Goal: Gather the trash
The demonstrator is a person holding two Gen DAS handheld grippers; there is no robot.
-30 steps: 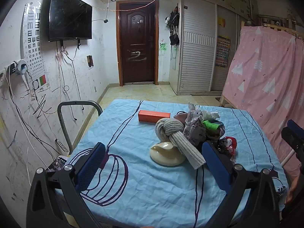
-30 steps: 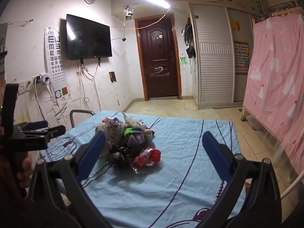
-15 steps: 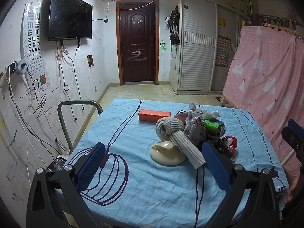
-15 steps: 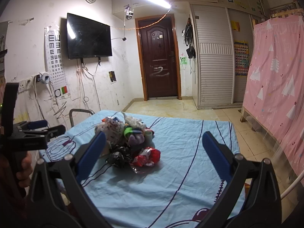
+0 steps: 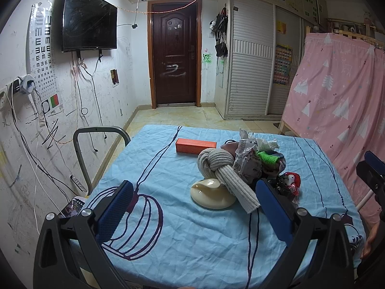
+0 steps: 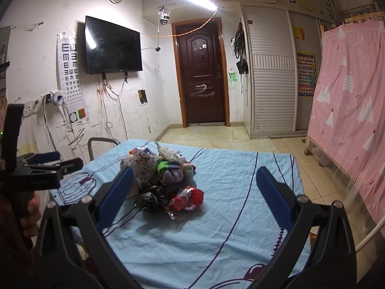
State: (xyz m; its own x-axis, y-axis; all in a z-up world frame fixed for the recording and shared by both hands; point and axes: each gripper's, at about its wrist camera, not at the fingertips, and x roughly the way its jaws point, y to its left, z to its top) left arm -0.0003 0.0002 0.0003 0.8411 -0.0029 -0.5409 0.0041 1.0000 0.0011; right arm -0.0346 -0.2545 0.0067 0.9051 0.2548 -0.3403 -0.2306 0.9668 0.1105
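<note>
Nothing is shifting since a second ago: you're holding both tongs spread wide, empty, above the near edge of the bench (image 5: pixel 168 240). Left tongs (image 5: pixel 192 207), right tongs (image 6: pixel 192 192). Bare blue cloth is lying open around the trash pile (image 6: pixel 168 183), which is sitting mid-bench: crumpled wrappers, black film, a red packet. Left view alone is showing the orange box (image 5: pixel 195 145), knotted knit cloth (image 5: pixel 223 168) and cream dish (image 5: pixel 211 196) beside it.
</note>
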